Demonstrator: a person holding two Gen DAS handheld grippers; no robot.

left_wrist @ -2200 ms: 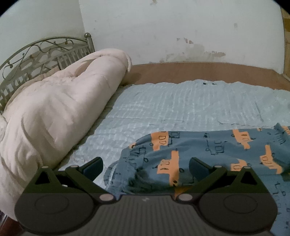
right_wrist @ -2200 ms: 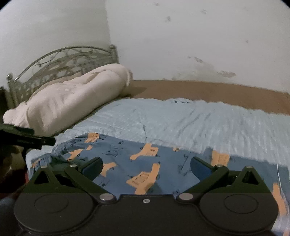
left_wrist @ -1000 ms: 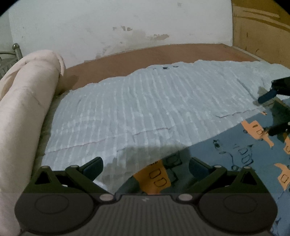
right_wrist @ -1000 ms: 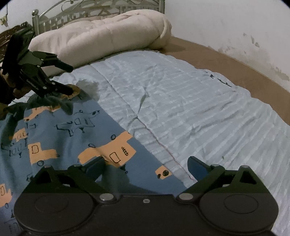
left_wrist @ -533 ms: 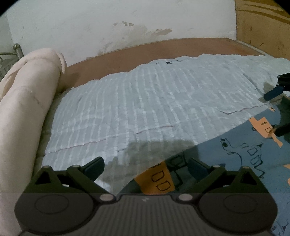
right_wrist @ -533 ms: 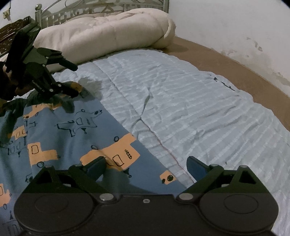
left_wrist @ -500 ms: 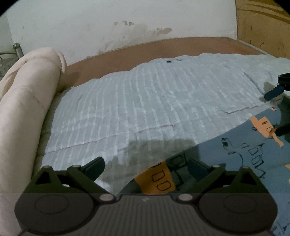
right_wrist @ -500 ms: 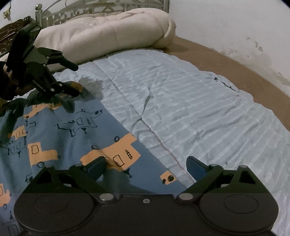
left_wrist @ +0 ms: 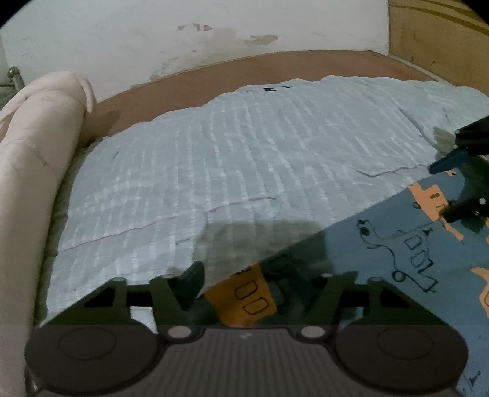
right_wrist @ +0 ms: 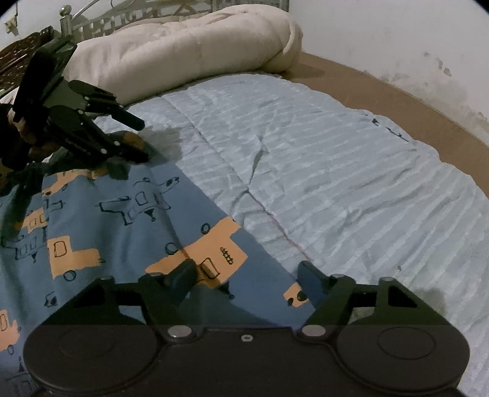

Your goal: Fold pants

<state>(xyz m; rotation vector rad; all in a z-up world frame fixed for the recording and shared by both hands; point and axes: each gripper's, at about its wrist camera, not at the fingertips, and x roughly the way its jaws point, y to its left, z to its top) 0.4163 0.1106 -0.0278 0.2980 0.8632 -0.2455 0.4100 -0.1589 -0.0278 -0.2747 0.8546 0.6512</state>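
Note:
Blue pants (left_wrist: 397, 244) printed with orange trucks lie flat on the bed, with one long edge running between my two grippers. My left gripper (left_wrist: 244, 274) straddles an orange-patched corner of that edge. Its jaws are closing but still stand apart from the cloth. Seen from the right wrist, the left gripper (right_wrist: 142, 140) sits at the far end of the pants (right_wrist: 122, 229), with a gap showing between its fingers. My right gripper (right_wrist: 246, 273) has the near edge of the pants between its closing jaws. In the left wrist view the right gripper (left_wrist: 441, 191) shows at the right edge.
The pale blue striped bedspread (left_wrist: 244, 152) stretches beyond the pants. A rolled cream duvet (right_wrist: 183, 45) lies along the metal headboard (right_wrist: 152, 12). A brown bed board (left_wrist: 214, 73) meets the stained white wall, and a wooden panel (left_wrist: 443, 45) stands at the right.
Both grippers' jaws have drawn closer together around the edge of the pants. Both hands have stayed nearly in place over the last second.

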